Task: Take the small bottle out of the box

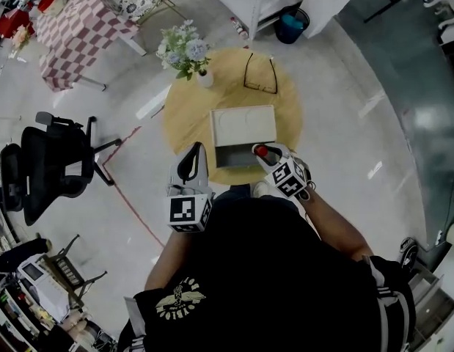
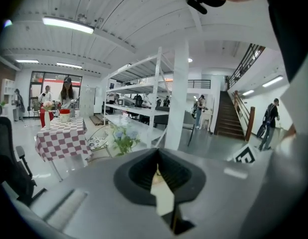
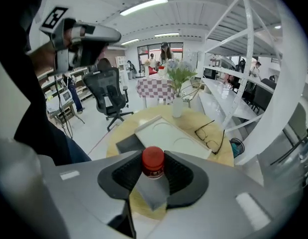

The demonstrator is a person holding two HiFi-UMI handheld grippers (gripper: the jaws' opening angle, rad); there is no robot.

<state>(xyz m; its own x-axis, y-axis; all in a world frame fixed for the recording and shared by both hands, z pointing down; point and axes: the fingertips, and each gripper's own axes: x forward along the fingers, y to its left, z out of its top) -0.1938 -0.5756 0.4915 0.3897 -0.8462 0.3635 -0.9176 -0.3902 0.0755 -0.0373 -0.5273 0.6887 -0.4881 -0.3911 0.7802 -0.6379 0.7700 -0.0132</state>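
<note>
A small bottle with a red cap (image 1: 262,151) (image 3: 153,161) stands between the pads of my right gripper (image 1: 265,155) (image 3: 153,172), which is shut on it just below the cap. It is held above the near right corner of the box (image 1: 225,155), whose pale lid (image 1: 243,125) (image 3: 168,136) lies open on the far side. The box's dark inside (image 3: 128,143) shows to the left of the bottle. My left gripper (image 1: 191,158) (image 2: 156,156) hangs shut and empty near the box's left side, pointing out over the room.
The box sits on a round wooden table (image 1: 186,116). A white vase of flowers (image 1: 186,50) and a pair of glasses (image 1: 260,73) lie at the table's far side. A black office chair (image 1: 43,167) stands to the left, and a checked table (image 1: 76,28) beyond it.
</note>
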